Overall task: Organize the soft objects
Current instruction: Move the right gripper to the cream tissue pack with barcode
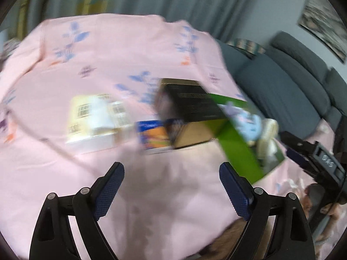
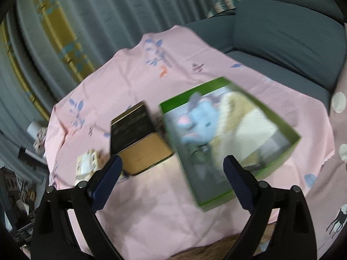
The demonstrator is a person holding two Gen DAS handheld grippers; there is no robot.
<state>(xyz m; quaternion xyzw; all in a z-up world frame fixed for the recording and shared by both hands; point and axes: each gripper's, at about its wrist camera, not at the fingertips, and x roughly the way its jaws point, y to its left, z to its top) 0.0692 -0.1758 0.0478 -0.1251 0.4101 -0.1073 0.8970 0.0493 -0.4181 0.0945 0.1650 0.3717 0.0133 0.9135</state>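
A green open box (image 2: pixel 288 149) lies on the pink cloth and holds soft things: a light blue plush toy (image 2: pixel 195 127) and a cream cloth (image 2: pixel 249 121). The left wrist view shows the same green box (image 1: pixel 238 151) at the right, with the blue plush toy (image 1: pixel 249 123) inside. My left gripper (image 1: pixel 171 171) is open over bare cloth, nothing between its fingers. My right gripper (image 2: pixel 173 164) is open too, just short of the green box's near corner, holding nothing. In the left wrist view the right gripper (image 1: pixel 303 151) shows at the right edge.
A black and tan box (image 2: pixel 138 138) stands left of the green one. A white labelled pack (image 1: pixel 93 121) and a blue and orange pack (image 1: pixel 151 134) lie beside it. A grey sofa (image 2: pixel 282 32) runs behind the pink cloth (image 1: pixel 108 65). Curtains hang at the back.
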